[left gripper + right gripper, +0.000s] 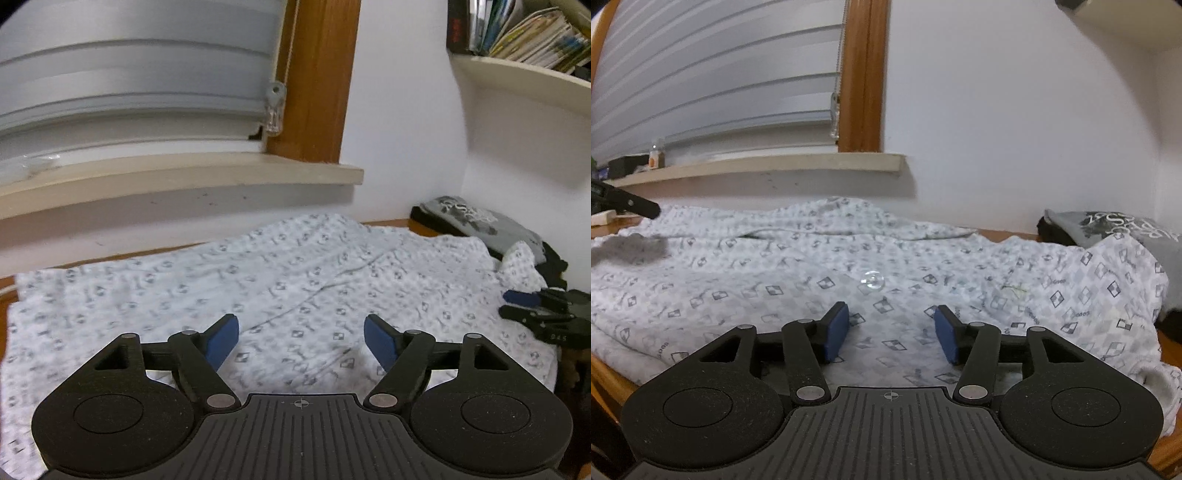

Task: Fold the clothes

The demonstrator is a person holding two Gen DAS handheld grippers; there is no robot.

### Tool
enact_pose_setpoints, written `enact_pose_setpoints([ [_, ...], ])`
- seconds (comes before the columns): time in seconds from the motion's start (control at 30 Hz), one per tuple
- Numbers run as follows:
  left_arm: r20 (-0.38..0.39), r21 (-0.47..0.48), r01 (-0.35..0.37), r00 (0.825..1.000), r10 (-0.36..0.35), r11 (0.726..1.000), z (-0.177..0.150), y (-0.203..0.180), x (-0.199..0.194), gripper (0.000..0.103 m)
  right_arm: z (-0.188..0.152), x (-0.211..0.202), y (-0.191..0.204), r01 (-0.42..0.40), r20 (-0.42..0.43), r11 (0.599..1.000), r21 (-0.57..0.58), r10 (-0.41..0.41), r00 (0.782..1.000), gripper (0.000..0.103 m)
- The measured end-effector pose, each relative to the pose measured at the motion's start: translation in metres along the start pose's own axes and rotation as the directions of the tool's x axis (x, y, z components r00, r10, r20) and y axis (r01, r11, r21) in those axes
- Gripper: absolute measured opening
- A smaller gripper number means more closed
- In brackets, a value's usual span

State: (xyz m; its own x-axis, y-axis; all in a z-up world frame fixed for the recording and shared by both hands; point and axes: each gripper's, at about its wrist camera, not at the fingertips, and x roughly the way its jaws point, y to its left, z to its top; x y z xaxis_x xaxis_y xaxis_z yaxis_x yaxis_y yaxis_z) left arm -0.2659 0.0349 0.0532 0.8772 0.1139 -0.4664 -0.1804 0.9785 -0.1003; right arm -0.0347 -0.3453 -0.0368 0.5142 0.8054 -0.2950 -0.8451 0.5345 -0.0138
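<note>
Looks like a lived-in room at home. Shuttered window (129, 74) in a wooden frame (317, 77) above a pale sill (184, 177), wall shelf (517, 74) crammed with books (535, 33), folded clothes (476, 218) piled against the white wall (1015, 122).

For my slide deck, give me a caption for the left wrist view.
Open left gripper above a spread patterned white garment on the table.

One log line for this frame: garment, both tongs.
patterned white shirt: spread flat on table | left tongs: open, empty | right tongs: open, empty | grey printed tee: folded, aside
</note>
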Motion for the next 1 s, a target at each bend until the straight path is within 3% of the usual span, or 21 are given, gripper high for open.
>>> enact_pose_setpoints([
  [0.2, -0.049, -0.039, 0.011, 0.999, -0.012, 0.999, -0.006, 0.002, 0.012, 0.078, 0.002, -0.003, 0.004, 0.032, -0.002, 0.999, 0.025, -0.032, 0.999, 0.052],
  [0.23, -0.057, -0.046, 0.011, 0.998, -0.013, 0.999, -0.007, 0.003, 0.013, 0.078, 0.003, -0.006, 0.008, 0.031, 0.012, 0.999, 0.04, -0.031, 0.999, 0.048],
  [0.27, -0.067, -0.049, 0.007, 0.998, -0.01, 0.999, -0.007, 0.003, 0.015, 0.078, 0.004, -0.009, 0.012, 0.015, 0.034, 0.998, 0.063, -0.017, 0.999, 0.041],
  [0.33, -0.088, -0.05, -0.006, 0.996, 0.001, 0.999, -0.007, 0.003, 0.019, 0.078, 0.006, -0.014, 0.021, -0.027, 0.064, 0.996, 0.084, 0.022, 0.998, 0.038],
  [0.4, -0.102, -0.054, -0.01, 0.995, 0.005, 0.998, -0.007, 0.005, 0.023, 0.078, 0.007, -0.017, 0.034, -0.067, 0.082, 0.994, 0.085, 0.06, 0.995, 0.038],
  [0.53, -0.108, -0.072, -0.02, 0.994, 0.012, 0.997, -0.008, 0.008, 0.024, 0.078, -0.005, -0.009, 0.053, -0.097, 0.032, 0.995, 0.023, 0.096, 0.995, 0.038],
  [0.67, -0.083, -0.034, -0.036, 0.996, 0.034, 0.999, -0.007, -0.002, 0.024, 0.078, -0.016, -0.013, 0.053, -0.105, 0.084, 0.994, 0.012, 0.104, 0.991, 0.039],
  [0.83, -0.035, 0.037, 0.079, 0.996, -0.077, 0.996, 0.01, -0.046, 0.041, 0.075, -0.02, -0.013, 0.053, -0.099, 0.107, 0.995, 0.007, 0.098, 0.989, 0.039],
  [0.87, -0.037, 0.061, 0.099, 0.995, -0.097, 0.993, 0.014, -0.056, 0.05, 0.069, -0.02, -0.013, 0.054, -0.098, 0.109, 0.995, 0.005, 0.097, 0.989, 0.039],
  [0.97, -0.074, 0.115, 0.198, 0.979, -0.191, 0.973, 0.023, -0.091, 0.079, 0.033, -0.021, -0.015, 0.054, -0.098, 0.115, 0.995, 0.003, 0.097, 0.989, 0.039],
  [1.0, -0.094, 0.119, 0.24, 0.969, -0.23, 0.963, 0.025, -0.099, 0.09, 0.029, -0.021, -0.016, 0.054, -0.098, 0.117, 0.995, 0.004, 0.097, 0.988, 0.039],
])
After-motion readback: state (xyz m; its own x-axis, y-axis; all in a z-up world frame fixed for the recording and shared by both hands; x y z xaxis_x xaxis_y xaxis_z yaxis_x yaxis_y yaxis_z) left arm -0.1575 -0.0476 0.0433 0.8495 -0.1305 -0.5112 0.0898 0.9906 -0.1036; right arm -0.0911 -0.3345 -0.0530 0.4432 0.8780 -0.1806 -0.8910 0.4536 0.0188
